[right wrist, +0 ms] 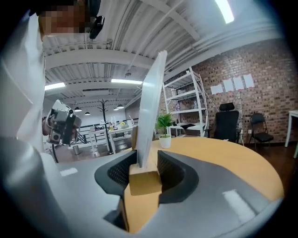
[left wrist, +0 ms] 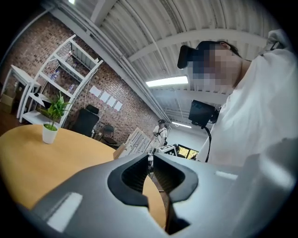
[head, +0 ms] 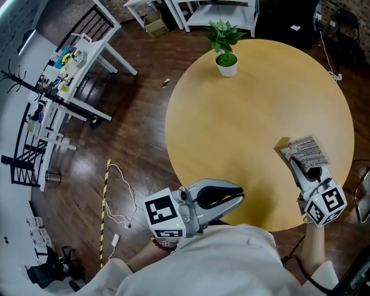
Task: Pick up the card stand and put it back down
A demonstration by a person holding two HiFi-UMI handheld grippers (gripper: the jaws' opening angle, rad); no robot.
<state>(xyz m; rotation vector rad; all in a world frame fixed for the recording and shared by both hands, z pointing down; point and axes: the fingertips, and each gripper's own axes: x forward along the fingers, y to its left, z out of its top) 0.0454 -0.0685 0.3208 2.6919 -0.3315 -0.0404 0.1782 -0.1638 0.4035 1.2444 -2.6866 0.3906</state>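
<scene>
The card stand (head: 305,150), a small wooden block holding an upright printed card, is at the right side of the round wooden table (head: 243,127). My right gripper (head: 298,166) is shut on its wooden base (right wrist: 145,182), and the white card (right wrist: 151,102) rises straight up between the jaws. Whether the block touches the tabletop I cannot tell. My left gripper (head: 238,195) hovers at the table's near edge, shut with nothing in it (left wrist: 150,169). In the left gripper view the card stand (left wrist: 132,144) shows far across the table.
A potted green plant (head: 225,58) stands at the table's far side. On the dark wood floor to the left are a white cluttered desk (head: 81,63), a loose cable (head: 118,196) and a striped stick (head: 105,208). White shelving (head: 219,14) stands behind the table.
</scene>
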